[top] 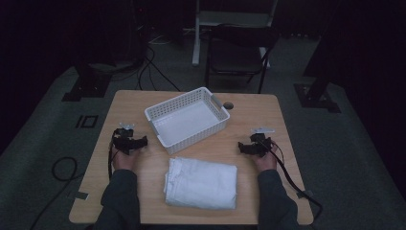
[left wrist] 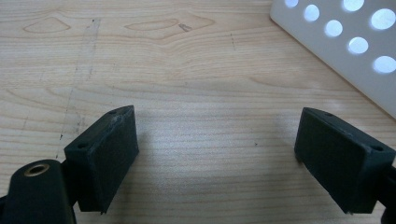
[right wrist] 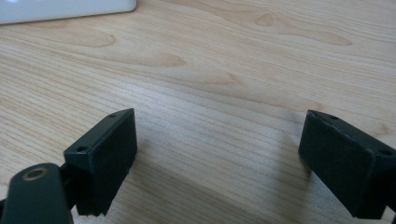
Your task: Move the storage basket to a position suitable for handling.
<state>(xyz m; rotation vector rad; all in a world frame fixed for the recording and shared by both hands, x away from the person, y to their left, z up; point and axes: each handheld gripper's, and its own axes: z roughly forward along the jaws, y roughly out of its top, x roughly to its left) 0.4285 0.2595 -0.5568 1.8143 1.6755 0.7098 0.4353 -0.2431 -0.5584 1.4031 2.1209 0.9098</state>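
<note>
Both grippers, left gripper (top: 142,142) and right gripper (top: 242,148), rest spread wide on the bench (top: 249,115), flanking a white perforated basket (top: 165,115) and folded white towel (top: 202,183).

no readable text, labels or numbers

Black two-jaw left gripper (top: 139,142) sits at eight o'clock, black two-jaw right gripper (top: 245,148) at four o'clock, each pointing inward, jaws spread wide; grey-sleeved forearms (top: 119,196) enter from six o'clock.
</note>
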